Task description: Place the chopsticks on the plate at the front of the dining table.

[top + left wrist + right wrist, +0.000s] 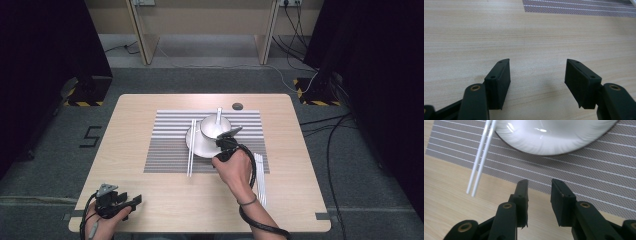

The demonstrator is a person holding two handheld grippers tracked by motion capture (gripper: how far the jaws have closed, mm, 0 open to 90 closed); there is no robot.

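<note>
The right hand-held gripper [539, 195], jaws parted and empty, hovers near the plate [549, 142].

Bare table [150, 195] lay open along the near edge and down the left side. On the mat [165, 160] the plate [197, 145] and bowl [215, 126] blocked the middle, the spoon [219, 112] stood at the bowl's far side, chopsticks [191, 150] barred the plate's left, and a second pair [260, 177] lay at the mat's right edge.
</note>
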